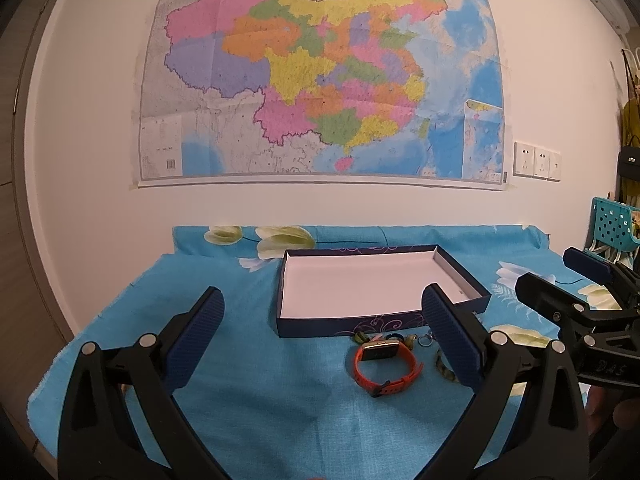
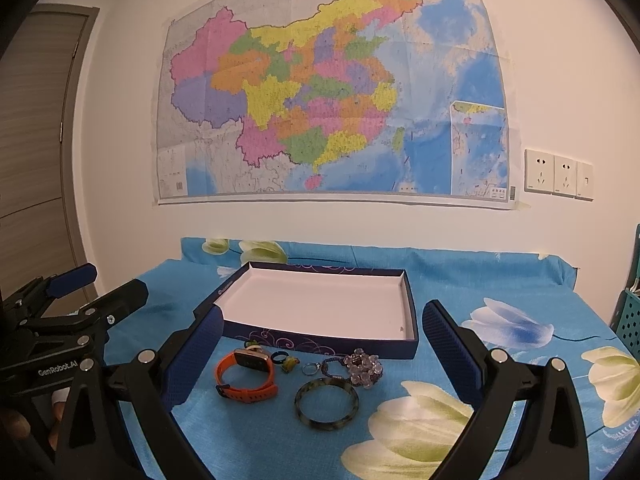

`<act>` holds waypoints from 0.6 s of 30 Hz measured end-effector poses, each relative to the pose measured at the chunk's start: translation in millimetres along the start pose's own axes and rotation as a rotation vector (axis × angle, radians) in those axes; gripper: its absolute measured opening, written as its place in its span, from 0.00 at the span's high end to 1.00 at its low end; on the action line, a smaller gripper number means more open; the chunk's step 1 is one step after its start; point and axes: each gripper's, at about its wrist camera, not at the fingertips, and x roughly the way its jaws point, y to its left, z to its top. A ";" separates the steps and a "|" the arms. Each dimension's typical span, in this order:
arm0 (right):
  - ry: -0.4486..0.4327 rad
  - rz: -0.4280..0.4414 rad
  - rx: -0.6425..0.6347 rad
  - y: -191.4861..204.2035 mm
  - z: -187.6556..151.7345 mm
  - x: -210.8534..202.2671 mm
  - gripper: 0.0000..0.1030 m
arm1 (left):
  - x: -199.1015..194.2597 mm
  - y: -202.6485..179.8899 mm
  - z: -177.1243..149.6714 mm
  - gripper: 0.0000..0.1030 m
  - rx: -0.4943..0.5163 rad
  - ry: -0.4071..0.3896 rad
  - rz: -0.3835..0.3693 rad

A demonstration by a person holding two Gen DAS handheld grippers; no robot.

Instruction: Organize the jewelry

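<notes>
A dark blue box [image 1: 352, 326] [image 2: 320, 346] with a white inside lies open and empty on the blue flowered cloth. In front of it lie an orange watch [image 1: 386, 366] [image 2: 246, 376], a green mottled bangle [image 2: 326, 403], a clear bead bracelet [image 2: 364, 368], a dark blue ring [image 2: 278, 357], a silver ring [image 2: 309, 369] and a small green piece [image 2: 290, 365]. My left gripper [image 1: 332, 340] is open and empty, held above the cloth with the watch between its fingers. My right gripper [image 2: 320, 356] is open and empty, with the jewelry between its fingers.
The table stands against a white wall with a large map [image 2: 332, 88] and wall sockets [image 2: 558, 178]. A teal perforated basket [image 1: 612, 224] stands at the right of the table. A door [image 2: 36, 140] is at the left.
</notes>
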 end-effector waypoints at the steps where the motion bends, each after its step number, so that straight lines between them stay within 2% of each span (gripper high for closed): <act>1: 0.003 0.000 0.001 -0.5 0.5 0.9 0.06 | 0.7 1.6 -0.3 0.05 -0.001 0.002 -0.001; 5: 0.048 0.002 0.013 -6.3 -2.5 9.6 0.06 | 10.0 1.2 -4.8 0.06 0.011 0.042 -0.026; 9: 0.160 0.000 -0.004 -11.3 -12.2 30.3 0.07 | 30.1 -0.4 -12.0 0.06 0.038 0.123 -0.052; 12: 0.256 0.016 0.020 -18.7 -22.3 48.8 0.17 | 49.1 -3.9 -19.9 0.06 0.059 0.198 -0.080; 16: 0.381 0.038 0.039 -24.8 -36.9 72.0 0.39 | 73.1 -4.7 -29.9 0.06 0.065 0.288 -0.118; 18: 0.444 0.068 0.053 -28.0 -44.9 85.0 0.45 | 86.8 -4.8 -33.2 0.11 0.071 0.337 -0.128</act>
